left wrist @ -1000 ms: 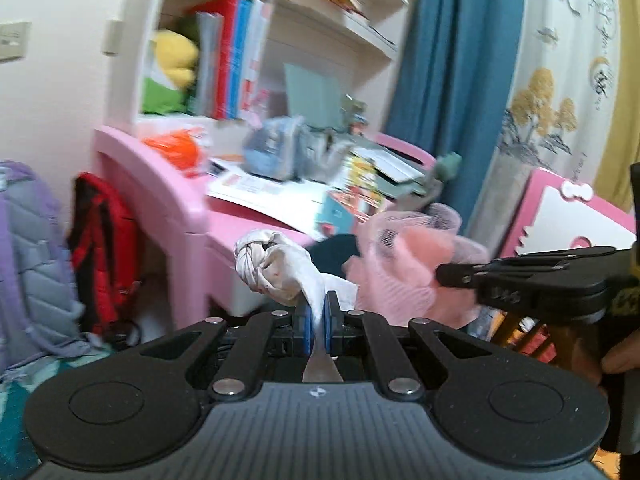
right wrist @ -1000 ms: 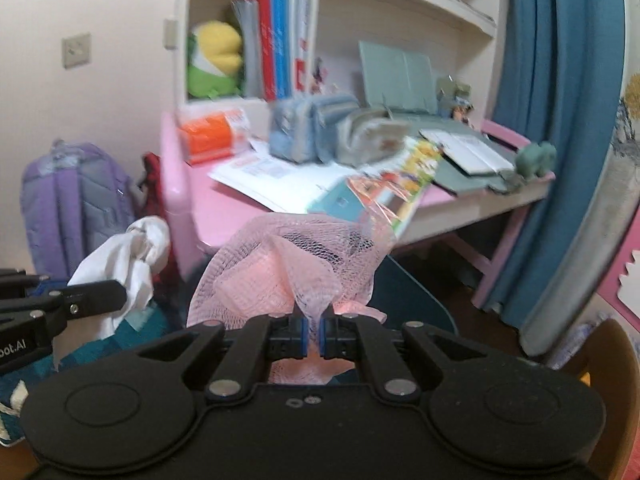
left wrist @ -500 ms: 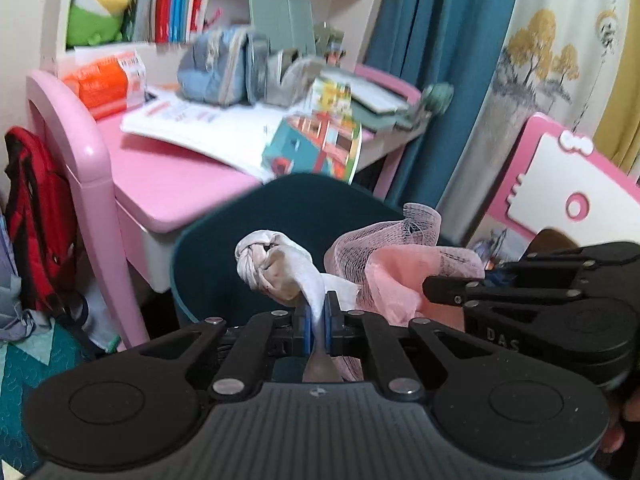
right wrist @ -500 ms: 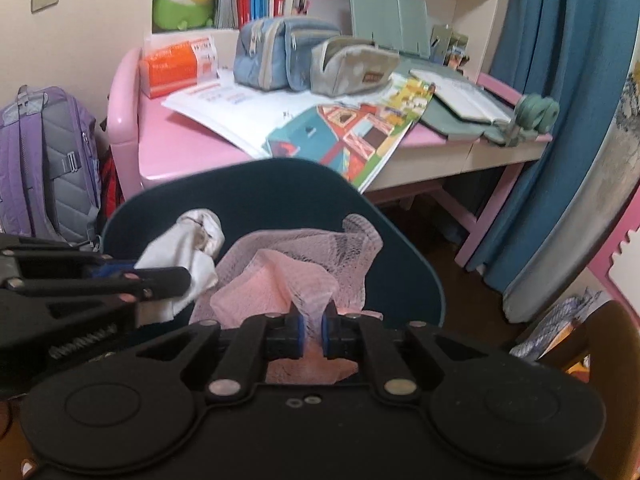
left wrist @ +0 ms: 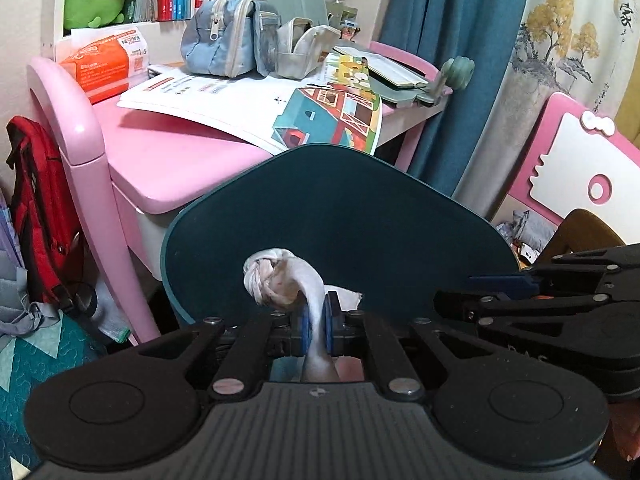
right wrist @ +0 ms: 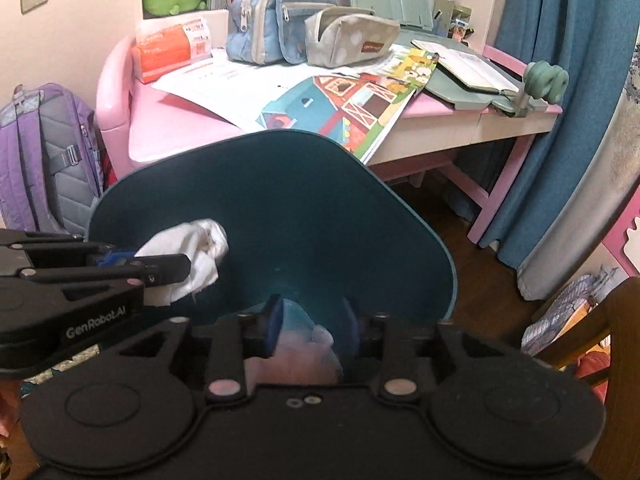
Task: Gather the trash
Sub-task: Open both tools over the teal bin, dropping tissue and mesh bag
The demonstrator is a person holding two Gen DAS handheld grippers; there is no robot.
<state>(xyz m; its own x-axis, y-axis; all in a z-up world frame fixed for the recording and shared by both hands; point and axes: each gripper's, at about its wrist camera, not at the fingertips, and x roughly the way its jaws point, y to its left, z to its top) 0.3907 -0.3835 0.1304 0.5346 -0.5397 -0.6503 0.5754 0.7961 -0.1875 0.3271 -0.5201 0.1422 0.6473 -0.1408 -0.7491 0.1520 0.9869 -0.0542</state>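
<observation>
The drop-off step is being carried out over the dark teal bin, which is standing just in front of the pink worktop; both pieces of trash are being brought over its open mouth. The right gripper is being opened: its jaws have just been parting, and the pink netted wad is lying loose between them, seemingly dropping into the bin. The left gripper is being kept clamped on the twisted white tissue, which is being held above the bin's interior. Next, a release of the tissue by the left jaws is probably being called for.
</observation>
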